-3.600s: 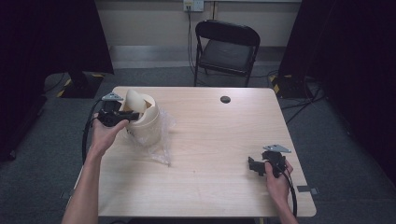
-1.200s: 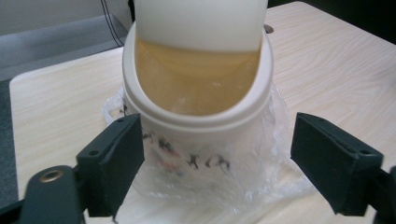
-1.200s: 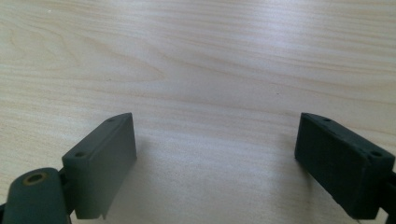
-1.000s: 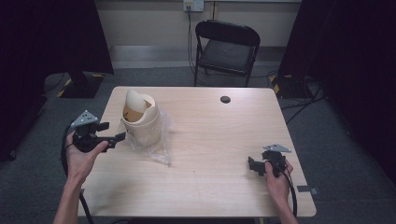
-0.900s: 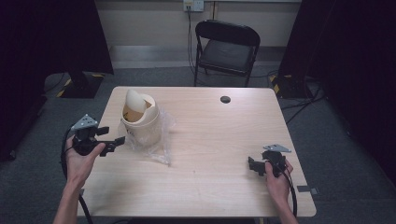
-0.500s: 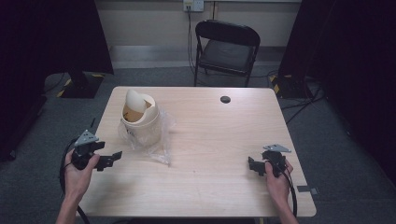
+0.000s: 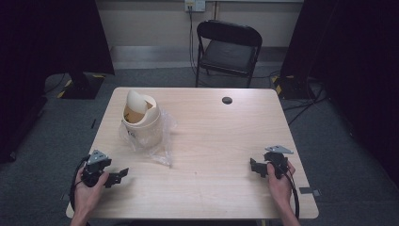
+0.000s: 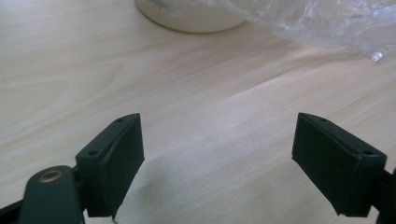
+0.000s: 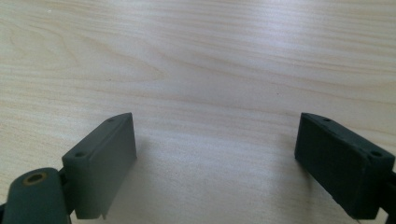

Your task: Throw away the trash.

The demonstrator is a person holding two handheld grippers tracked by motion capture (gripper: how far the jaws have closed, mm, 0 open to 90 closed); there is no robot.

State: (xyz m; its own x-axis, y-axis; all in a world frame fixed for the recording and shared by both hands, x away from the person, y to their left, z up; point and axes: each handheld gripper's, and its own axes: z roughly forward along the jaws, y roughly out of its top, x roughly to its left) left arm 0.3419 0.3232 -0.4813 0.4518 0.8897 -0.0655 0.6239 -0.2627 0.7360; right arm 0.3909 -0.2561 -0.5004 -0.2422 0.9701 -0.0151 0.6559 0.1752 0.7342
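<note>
A cream bin [image 7: 141, 121] with a swing lid stands at the table's far left, and a clear plastic bag [image 7: 159, 145] hangs loosely around it. My left gripper [image 7: 119, 175] rests low over the near left of the table, open and holding nothing. In the left gripper view, the left gripper [image 8: 217, 158] points at bare wood, with the bin's base [image 8: 191, 14] and the bag [image 8: 322, 23] ahead. My right gripper [image 7: 254, 166] sits at the near right, also open. The right gripper view has the right gripper [image 9: 215, 158] over plain tabletop.
A small black round cap [image 7: 227, 100] lies near the table's [image 7: 211, 141] far edge. A black folding chair [image 7: 229, 47] stands behind the table. Cables trail on the grey floor at the right.
My left gripper has left the bin, swung out past the table's left edge, then come down and toward the near left corner. The right gripper has kept still.
</note>
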